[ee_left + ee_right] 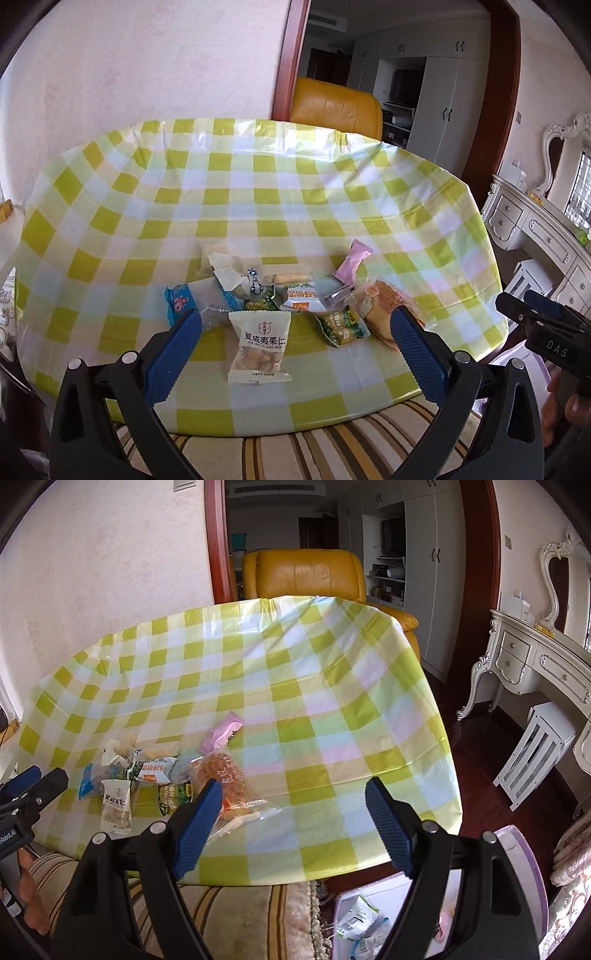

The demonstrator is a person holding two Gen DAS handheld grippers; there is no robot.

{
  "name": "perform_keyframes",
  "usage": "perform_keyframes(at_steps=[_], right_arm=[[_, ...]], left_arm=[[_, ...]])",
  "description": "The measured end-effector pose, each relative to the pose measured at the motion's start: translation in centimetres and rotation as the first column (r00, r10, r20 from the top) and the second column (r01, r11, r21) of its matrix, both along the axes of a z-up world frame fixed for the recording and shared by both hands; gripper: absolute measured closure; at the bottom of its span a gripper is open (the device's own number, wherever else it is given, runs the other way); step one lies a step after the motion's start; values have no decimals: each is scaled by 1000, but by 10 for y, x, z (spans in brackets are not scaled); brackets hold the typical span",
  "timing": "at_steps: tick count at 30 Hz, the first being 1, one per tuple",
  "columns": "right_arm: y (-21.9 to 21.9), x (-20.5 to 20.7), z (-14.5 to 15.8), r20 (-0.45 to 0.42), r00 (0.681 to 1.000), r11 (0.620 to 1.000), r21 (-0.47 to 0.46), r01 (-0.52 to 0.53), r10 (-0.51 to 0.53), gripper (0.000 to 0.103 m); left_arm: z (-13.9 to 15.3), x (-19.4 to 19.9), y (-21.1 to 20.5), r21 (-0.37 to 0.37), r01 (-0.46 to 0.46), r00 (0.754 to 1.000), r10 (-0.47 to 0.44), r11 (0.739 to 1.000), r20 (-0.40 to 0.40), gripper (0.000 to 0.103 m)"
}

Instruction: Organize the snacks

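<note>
Both grippers raised over the snack pile, nothing held.

My left gripper (291, 332) and right gripper (293, 808) have their fingers spread and empty. The snacks (280, 295) lie heaped near the front edge of the checked worktop (258, 192); a few packets sit in the lilac box (532, 867) on the floor.

Assorted wrapped snacks (280, 306) heaped flat near table's front edge, white packet (259, 346) nearest

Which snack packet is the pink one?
The pink packet lying at the far right edge of the pile; the others are white, blue, green or clear.
</note>
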State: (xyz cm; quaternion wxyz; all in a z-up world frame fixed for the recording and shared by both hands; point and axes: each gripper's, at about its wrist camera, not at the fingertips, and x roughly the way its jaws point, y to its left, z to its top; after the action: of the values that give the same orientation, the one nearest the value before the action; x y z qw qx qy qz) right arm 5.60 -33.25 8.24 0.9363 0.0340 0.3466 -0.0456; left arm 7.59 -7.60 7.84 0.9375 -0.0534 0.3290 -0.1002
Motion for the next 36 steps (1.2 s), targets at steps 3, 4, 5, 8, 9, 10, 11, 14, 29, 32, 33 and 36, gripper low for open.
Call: perform_keyframes(at_steps=[3,4,5,8,9,10,11,14,29,32,33,36], right_arm=[[20,17,-13,-58,998,999,-27,-42,40,24],[26,21,-17,-67,997,998,-40,-50,48,24],[31,26,-22,-81,995,997,-52,-60,56,24],[41,40,-36,-129,987,994,-48,-100,93,24],[44,45,-39,-138,986,993,-52,-105,97,24],[46,49,-42,-147,984,992,-56,-112,102,24],[49,54,-45,-158,981,991,-60,-122,112,24],[55,67,-52,-182,974,985,-80,-150,134,24],[59,114,-88,-313,928,970,-68,-232,200,24],[59,117,-92,-321,923,969,-54,-240,211,24],[59,119,-94,-324,921,969,-49,-243,215,24],[58,123,-98,-332,917,969,-31,-245,221,24]], left_arm=[[-16,13,21,-68,-24,996,18,997,-86,6],[-22,17,25,-74,-31,993,23,997,-116,6],[-27,21,28,-80,-34,989,22,996,-143,6],[-44,36,32,-69,-47,970,29,997,-242,12],[-50,40,31,-64,-46,962,27,997,-273,15],[-56,45,30,-52,-45,954,27,998,-299,22],[-61,51,27,-38,-34,946,20,999,-324,23],[-74,63,16,-2,3,931,-3,1000,-365,23],[-97,84,6,57,29,914,-3,998,-406,37],[-100,86,5,53,36,911,-11,998,-413,44],[-101,87,5,51,39,910,-14,998,-414,45],[-101,87,4,52,44,912,-19,998,-410,54]])
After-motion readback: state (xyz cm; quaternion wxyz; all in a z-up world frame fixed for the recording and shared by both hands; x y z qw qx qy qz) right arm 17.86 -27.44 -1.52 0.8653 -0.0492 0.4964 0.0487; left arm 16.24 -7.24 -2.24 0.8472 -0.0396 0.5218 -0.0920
